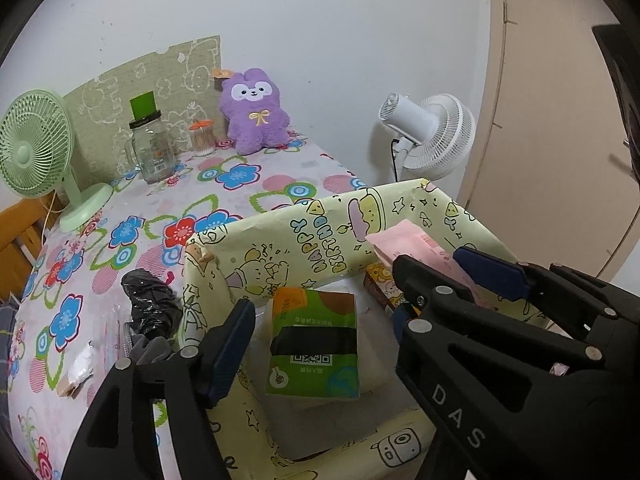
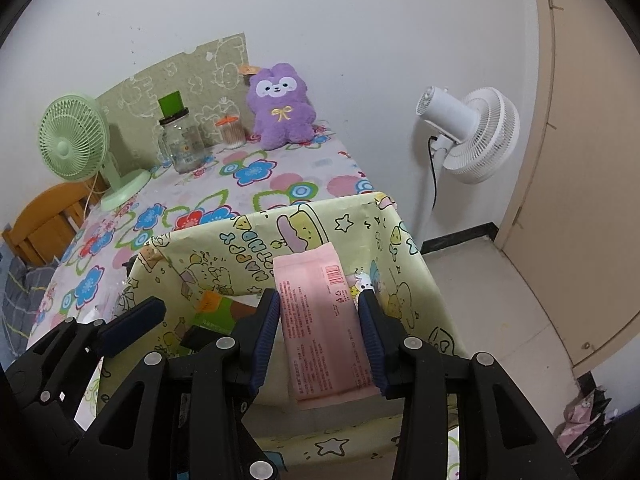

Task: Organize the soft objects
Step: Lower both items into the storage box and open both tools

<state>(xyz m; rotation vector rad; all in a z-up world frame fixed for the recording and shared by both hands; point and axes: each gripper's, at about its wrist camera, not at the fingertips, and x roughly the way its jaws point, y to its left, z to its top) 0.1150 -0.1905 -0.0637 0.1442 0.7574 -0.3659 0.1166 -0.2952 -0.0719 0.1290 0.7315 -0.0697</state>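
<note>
A yellow cartoon-print box stands at the near right of the flowered table; it also shows in the right wrist view. My right gripper is shut on a pink tissue pack and holds it over the box; the pack and that gripper show in the left wrist view. My left gripper is open and empty above a green tissue pack lying inside the box. A small orange carton lies in the box too. A purple plush bear sits at the table's back.
A black crumpled bag and white scraps lie left of the box. A green desk fan, a glass jar and a swab jar stand at the back. A white floor fan stands right of the table.
</note>
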